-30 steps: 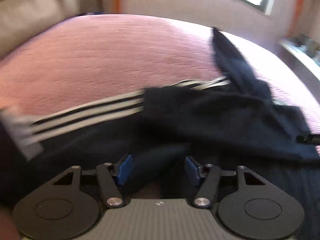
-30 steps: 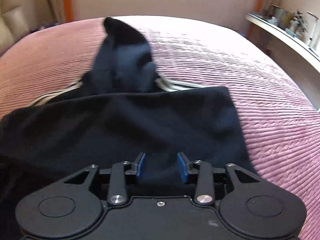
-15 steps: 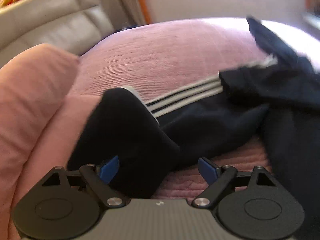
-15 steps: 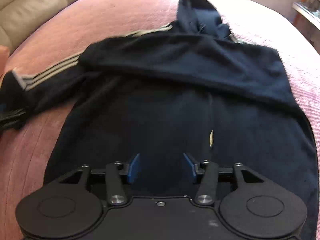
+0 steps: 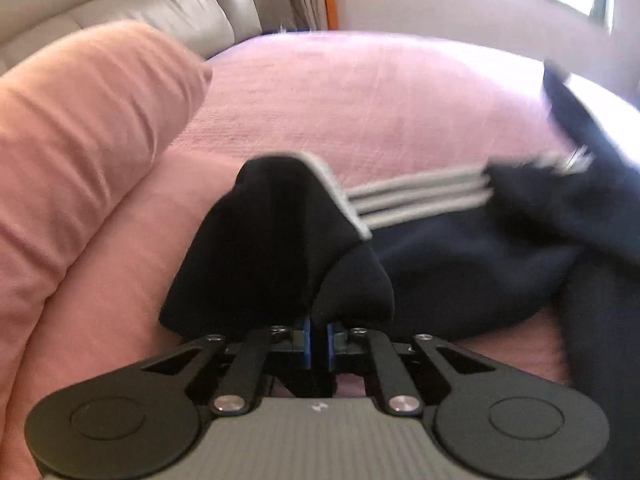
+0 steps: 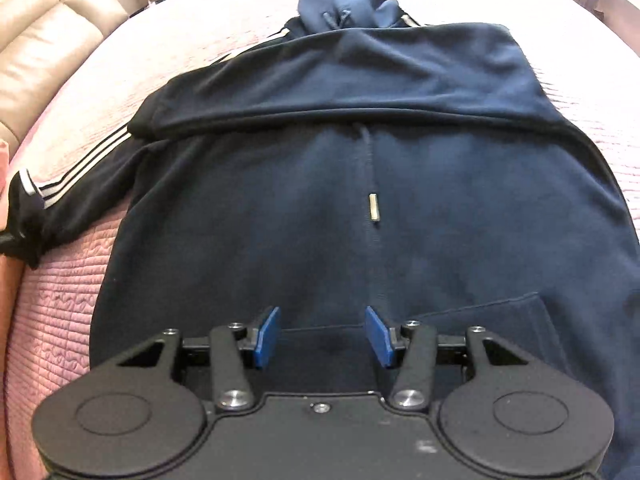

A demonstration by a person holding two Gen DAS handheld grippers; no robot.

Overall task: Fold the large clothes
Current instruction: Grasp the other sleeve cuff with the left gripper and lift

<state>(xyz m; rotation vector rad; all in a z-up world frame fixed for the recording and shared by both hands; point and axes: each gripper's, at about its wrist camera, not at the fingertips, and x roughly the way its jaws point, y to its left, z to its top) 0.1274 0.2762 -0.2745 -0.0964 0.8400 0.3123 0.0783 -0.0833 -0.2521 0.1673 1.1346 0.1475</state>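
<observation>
Holding 1 striped sleeve cuff [image 5: 280, 248] in my left gripper [image 5: 318, 340], jaws just clamped shut; hoodie [image 6: 360, 200] flat on bed [image 6: 60, 300], sleeve running rightward toward body; right gripper [image 6: 322, 336] empty, jaws half-open above hem.

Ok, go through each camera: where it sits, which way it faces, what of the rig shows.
Left wrist: on the left gripper, facing the headboard and pillow; its jaws just closed on the striped sleeve.
Right wrist: on the right gripper, open, angled down over the hoodie.
Shared: that sleeve, hoodie, pink bedspread.
</observation>
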